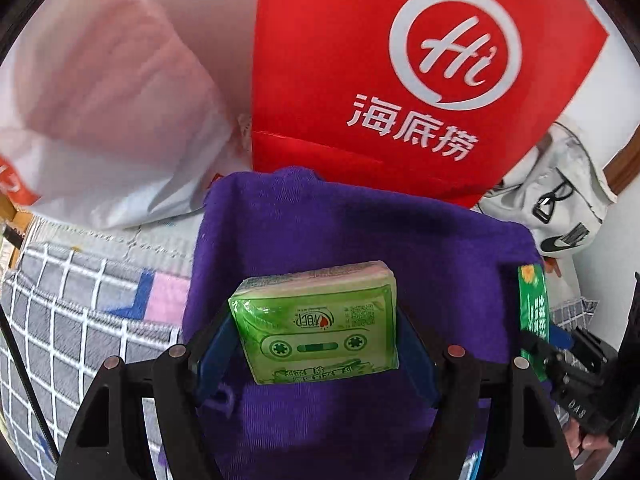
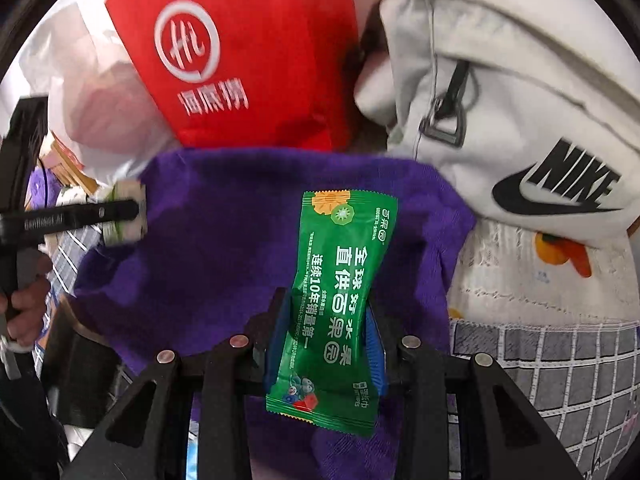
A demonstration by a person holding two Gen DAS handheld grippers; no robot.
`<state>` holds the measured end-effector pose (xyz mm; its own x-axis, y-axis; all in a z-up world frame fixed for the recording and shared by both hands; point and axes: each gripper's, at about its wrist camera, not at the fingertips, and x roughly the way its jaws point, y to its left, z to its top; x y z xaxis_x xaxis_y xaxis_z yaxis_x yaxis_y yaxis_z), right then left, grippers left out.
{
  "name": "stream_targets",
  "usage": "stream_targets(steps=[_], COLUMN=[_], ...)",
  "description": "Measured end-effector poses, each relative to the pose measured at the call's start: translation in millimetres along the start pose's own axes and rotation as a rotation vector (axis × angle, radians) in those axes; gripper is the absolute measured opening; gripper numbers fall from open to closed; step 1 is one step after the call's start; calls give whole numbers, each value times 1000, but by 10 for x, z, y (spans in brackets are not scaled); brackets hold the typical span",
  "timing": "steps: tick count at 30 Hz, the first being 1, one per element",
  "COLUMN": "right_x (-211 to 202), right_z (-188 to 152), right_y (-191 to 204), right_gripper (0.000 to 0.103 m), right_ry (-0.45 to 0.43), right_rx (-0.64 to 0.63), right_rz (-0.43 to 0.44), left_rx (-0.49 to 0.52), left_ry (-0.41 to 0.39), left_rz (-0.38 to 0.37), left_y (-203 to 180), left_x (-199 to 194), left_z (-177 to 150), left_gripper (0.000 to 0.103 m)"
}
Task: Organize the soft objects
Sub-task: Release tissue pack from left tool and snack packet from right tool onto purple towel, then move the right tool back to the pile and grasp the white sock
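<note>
My left gripper is shut on a light green tissue pack with a cassette print, held above a purple cloth. In the right wrist view, my right gripper is shut on a dark green wet-wipe sachet, which hangs over the same purple cloth. That sachet and the right gripper show at the right edge of the left wrist view. At the left of the right wrist view the left gripper holds the tissue pack.
A red bag with a white logo lies behind the cloth, a white plastic bag to its left. A white Nike bag sits at the right. Checked grey bedding lies underneath. A hand grips the left tool.
</note>
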<state>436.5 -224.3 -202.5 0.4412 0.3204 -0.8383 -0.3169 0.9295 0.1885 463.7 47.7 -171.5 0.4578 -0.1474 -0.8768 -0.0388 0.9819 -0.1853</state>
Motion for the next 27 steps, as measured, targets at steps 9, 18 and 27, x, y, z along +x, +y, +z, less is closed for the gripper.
stream_targets(steps=[9, 18, 27], right_x=[58, 27, -440], right_z=[-64, -8, -10], right_y=[-51, -34, 62], right_gripper=[36, 57, 69], right_ry=[30, 27, -55], right_rx=[-1, -4, 8], right_rz=[-6, 1, 5], left_rx=[-15, -36, -43], left_ry=[25, 23, -23], left_rz=[3, -25, -6], left_y=[20, 40, 89], left_x=[182, 189, -285], left_z=[103, 131, -28], left_gripper=[73, 83, 84])
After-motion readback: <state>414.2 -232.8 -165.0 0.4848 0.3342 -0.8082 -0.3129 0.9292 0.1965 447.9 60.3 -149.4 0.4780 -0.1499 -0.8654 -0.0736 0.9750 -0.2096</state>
